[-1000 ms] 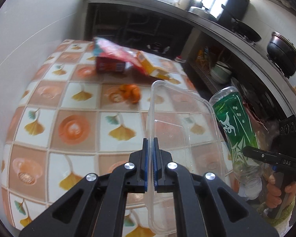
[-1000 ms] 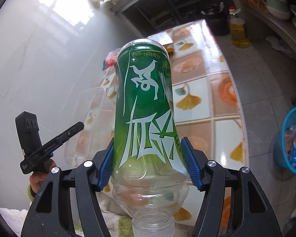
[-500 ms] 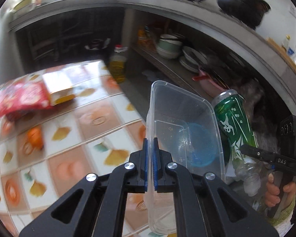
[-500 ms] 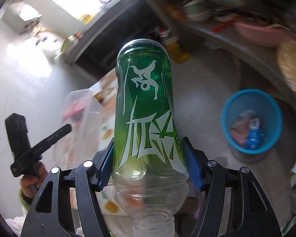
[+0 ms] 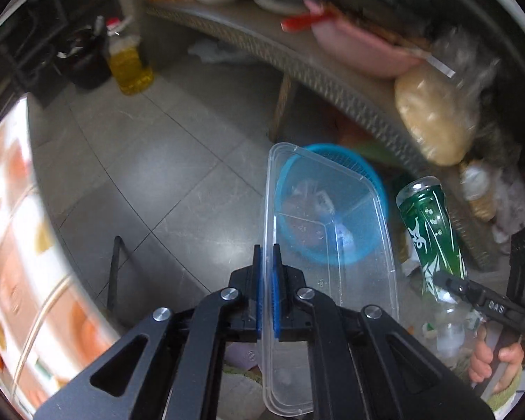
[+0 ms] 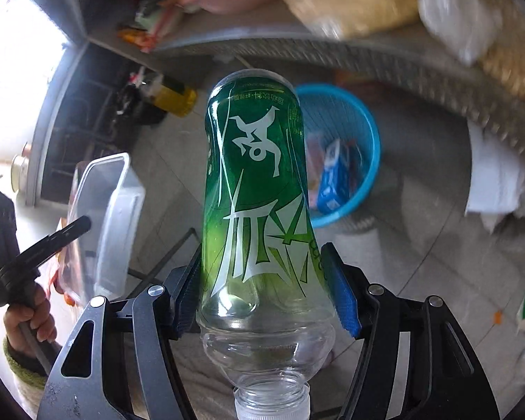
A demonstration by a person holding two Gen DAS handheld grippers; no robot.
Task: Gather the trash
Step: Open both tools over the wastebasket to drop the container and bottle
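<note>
Grippers (image 5: 266, 294) (image 6: 262, 288) clamping container (image 5: 332, 231), bottle (image 6: 259, 189), above basket (image 6: 346, 147).

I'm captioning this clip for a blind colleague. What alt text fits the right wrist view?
The right tool grips a green-labelled empty plastic bottle, its neck toward the camera, above a grey tiled floor. Behind it stands a blue waste basket with wrappers inside; at left, the other hand's tool holds a clear plastic container.

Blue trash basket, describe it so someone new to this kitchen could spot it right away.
Look at the grey tiled floor, just below the long shelf. The blue trash basket stands there, round, with wrappers inside: the only bright blue thing on the floor.
</note>
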